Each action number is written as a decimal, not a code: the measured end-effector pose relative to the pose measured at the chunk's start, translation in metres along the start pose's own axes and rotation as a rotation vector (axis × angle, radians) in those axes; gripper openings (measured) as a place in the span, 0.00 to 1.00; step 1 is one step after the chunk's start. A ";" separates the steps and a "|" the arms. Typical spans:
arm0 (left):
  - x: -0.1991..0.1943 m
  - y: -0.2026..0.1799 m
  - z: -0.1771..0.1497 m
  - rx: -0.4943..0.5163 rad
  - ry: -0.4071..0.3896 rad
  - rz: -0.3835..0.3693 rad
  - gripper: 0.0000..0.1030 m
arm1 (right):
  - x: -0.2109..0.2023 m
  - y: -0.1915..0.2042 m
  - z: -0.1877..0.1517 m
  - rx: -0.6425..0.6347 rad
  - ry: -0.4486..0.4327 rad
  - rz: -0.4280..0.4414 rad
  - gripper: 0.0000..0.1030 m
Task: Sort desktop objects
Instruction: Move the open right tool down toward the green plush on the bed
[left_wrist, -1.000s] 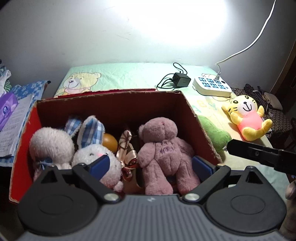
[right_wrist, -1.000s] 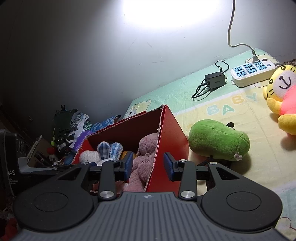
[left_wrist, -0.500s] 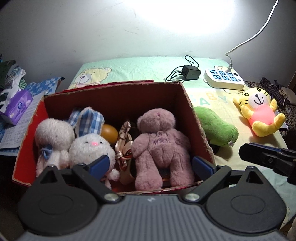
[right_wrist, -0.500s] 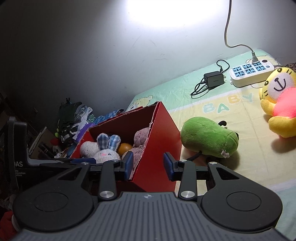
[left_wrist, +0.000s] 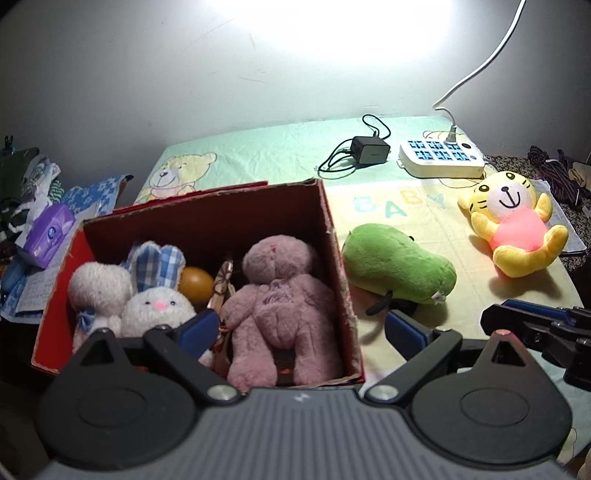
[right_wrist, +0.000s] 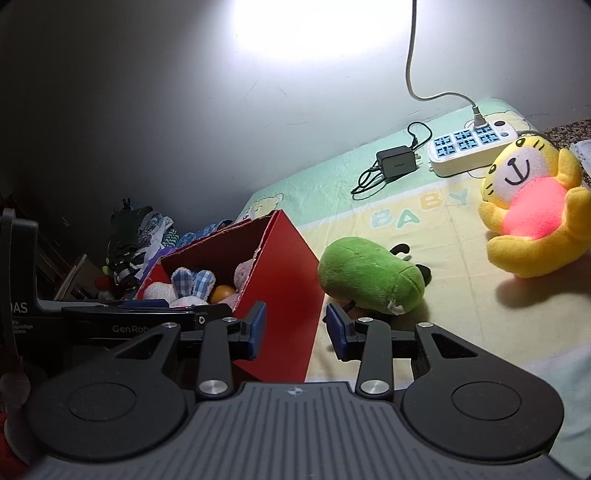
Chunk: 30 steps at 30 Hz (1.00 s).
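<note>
A red cardboard box (left_wrist: 332, 229) holds a pink bear (left_wrist: 280, 291), a white bunny (left_wrist: 155, 299) with checked ears, another white plush (left_wrist: 99, 284) and an orange ball (left_wrist: 195, 284). Right of the box on the baby mat lie a green plush (left_wrist: 399, 266) and a yellow tiger (left_wrist: 513, 225). My left gripper (left_wrist: 301, 328) hovers open and empty over the box's near right corner. My right gripper (right_wrist: 297, 330) is open and empty, just short of the green plush (right_wrist: 369, 277), beside the box's red wall (right_wrist: 288, 266). The tiger (right_wrist: 535, 206) lies farther right.
A white power strip (left_wrist: 439, 158) and a black charger (left_wrist: 369, 149) with its cable lie by the wall at the back. A purple tissue pack (left_wrist: 48, 236), papers and clothes crowd the left of the box. Dark fabric lies beyond the mat's right edge.
Both grippers drew back and shifted right. The box now sits lower left in both views, and the green plush and tiger are nearer. Neither gripper's opening changed.
</note>
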<state>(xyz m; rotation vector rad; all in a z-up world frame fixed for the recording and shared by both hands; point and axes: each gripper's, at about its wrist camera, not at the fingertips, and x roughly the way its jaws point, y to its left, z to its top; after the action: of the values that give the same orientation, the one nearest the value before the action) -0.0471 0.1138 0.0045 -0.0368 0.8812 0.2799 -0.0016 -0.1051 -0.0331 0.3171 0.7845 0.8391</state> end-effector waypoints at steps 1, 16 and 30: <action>0.000 -0.005 0.001 0.002 0.000 0.000 0.94 | -0.003 -0.004 0.000 0.005 -0.001 -0.003 0.39; 0.005 -0.072 0.007 0.064 -0.005 -0.019 0.95 | -0.029 -0.052 0.006 0.047 -0.006 -0.030 0.39; 0.029 -0.112 0.003 0.094 0.056 -0.059 0.95 | -0.041 -0.079 0.009 0.074 -0.008 -0.046 0.39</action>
<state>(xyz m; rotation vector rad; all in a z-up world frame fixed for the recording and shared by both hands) 0.0007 0.0133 -0.0251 0.0171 0.9465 0.1826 0.0315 -0.1865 -0.0493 0.3662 0.8142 0.7664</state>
